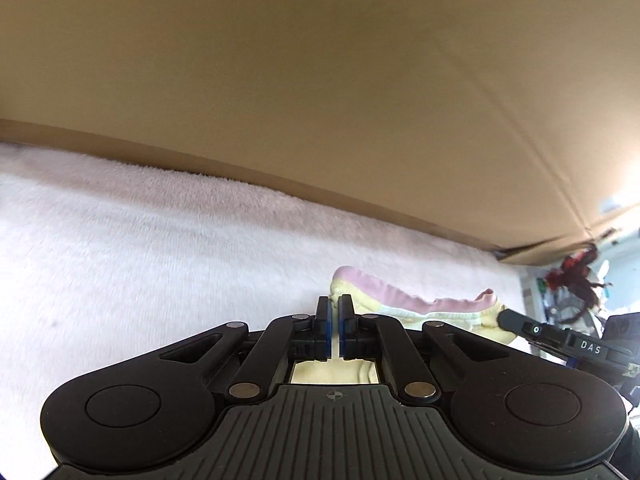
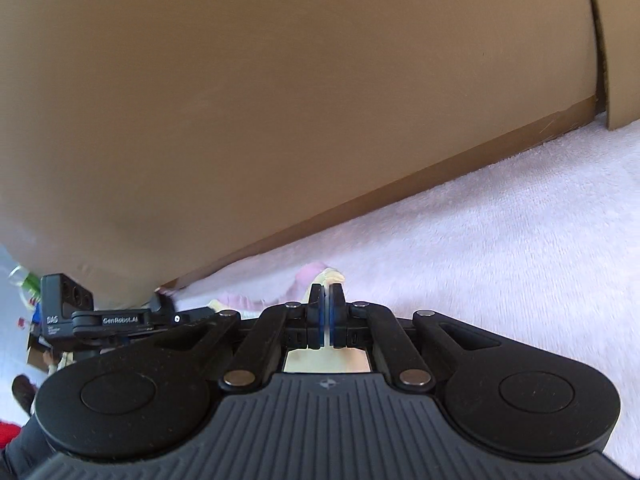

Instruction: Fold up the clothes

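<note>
A small pale yellow garment with a pink ribbed edge [image 1: 404, 300] hangs stretched between my two grippers, just above a fluffy pale pink blanket [image 1: 160, 240]. My left gripper [image 1: 335, 306] is shut on the garment's left end, and yellow cloth shows under its jaws. In the same view my right gripper [image 1: 503, 315] comes in from the right, pinching the other end. In the right wrist view my right gripper [image 2: 327, 294] is shut, with the garment [image 2: 310, 274] poking out beyond its tips. There my left gripper [image 2: 208, 312] shows at the left.
A brown cardboard wall [image 1: 320, 80] rises close behind the blanket's far edge, also filling the right wrist view [image 2: 280, 100]. Room clutter with a red and dark object [image 1: 576, 276] lies past the blanket's right end. A green bottle [image 2: 24, 280] sits at far left.
</note>
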`<state>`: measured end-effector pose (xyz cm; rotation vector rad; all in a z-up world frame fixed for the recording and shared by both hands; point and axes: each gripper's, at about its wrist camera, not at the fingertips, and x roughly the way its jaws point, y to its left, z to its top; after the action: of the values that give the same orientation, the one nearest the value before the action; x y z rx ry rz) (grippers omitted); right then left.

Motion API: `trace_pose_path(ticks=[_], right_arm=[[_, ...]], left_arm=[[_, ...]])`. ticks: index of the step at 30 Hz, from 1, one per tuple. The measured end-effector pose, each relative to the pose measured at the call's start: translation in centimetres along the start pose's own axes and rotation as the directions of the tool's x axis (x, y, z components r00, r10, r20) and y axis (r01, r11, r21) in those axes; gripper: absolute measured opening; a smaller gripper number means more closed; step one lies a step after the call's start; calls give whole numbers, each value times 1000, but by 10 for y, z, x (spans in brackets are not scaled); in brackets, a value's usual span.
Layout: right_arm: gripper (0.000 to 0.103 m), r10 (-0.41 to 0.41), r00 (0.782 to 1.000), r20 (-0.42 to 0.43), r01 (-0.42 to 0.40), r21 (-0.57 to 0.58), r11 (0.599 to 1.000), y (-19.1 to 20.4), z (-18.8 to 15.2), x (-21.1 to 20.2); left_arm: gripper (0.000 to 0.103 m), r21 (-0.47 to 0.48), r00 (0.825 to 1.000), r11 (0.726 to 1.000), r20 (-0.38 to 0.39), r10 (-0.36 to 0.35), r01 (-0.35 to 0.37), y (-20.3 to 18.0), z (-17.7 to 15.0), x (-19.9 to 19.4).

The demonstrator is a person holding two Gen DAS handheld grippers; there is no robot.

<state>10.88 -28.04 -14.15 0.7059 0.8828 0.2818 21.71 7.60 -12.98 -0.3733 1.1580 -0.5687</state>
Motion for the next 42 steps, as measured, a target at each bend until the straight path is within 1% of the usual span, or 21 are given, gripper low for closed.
trace_pose_path(ticks=[4,9,12,14,17,20,22,25,29,32,33,35,36,37,38,39,41,42], right_arm=[[3,31,999,-10,-32,-46,998,7,-23,-31],[3,16,997,-70,-27,-154,988,17,-68,-64],[3,-2,994,-108,-20,-206,978,20,-98,-71],[3,-13,991,-134,-18,-230,973,19,-114,-74],[3,-32,987,-161,-6,-225,974,11,-135,-67],[3,-58,985,-161,18,-242,970,13,-149,-69],[5,-62,987,-147,24,-251,968,13,-153,-71],[6,-82,988,-130,43,-277,960,15,-154,-77],[6,-68,990,-120,37,-246,969,15,-154,-77],[6,-100,989,-113,69,-250,966,15,-156,-74],[6,-102,988,-114,70,-254,965,14,-156,-73],[7,-86,989,-119,54,-248,967,13,-158,-73],[17,-54,990,-127,26,-214,976,10,-158,-74],[31,-28,991,-134,7,-160,987,6,-158,-76],[66,-2,990,-140,-13,-106,994,2,-157,-79],[78,13,990,-138,-22,-64,998,-1,-157,-81],[77,9,992,-123,-11,-11,1000,-7,-158,-89],[74,8,993,-118,-6,20,1000,-10,-159,-93]], left_arm=[[0,40,999,999,40,-26,24,-11,-29,-33],[0,81,998,997,66,-25,19,-21,-78,-70],[0,109,999,994,55,3,-9,-26,-116,-79],[0,118,999,993,39,28,-32,-26,-138,-73],[0,86,999,995,10,53,-53,-15,-163,-64],[0,104,995,990,6,96,-96,-9,-176,-54],[0,101,995,990,10,95,-96,-7,-179,-54],[1,98,996,991,23,91,-92,-8,-179,-58],[3,120,995,988,32,98,-101,-12,-179,-63],[3,125,995,987,28,100,-103,-13,-178,-63],[8,125,995,987,25,101,-104,-13,-179,-63],[8,117,994,987,14,106,-107,-11,-180,-61],[8,112,994,988,11,107,-108,-10,-180,-60],[8,108,994,988,10,106,-106,-9,-180,-60],[8,102,995,989,9,104,-104,-8,-179,-59],[8,99,995,990,10,103,-103,-8,-178,-60],[9,97,995,990,9,103,-103,-7,-178,-60],[12,97,995,990,8,102,-103,-7,-178,-60]])
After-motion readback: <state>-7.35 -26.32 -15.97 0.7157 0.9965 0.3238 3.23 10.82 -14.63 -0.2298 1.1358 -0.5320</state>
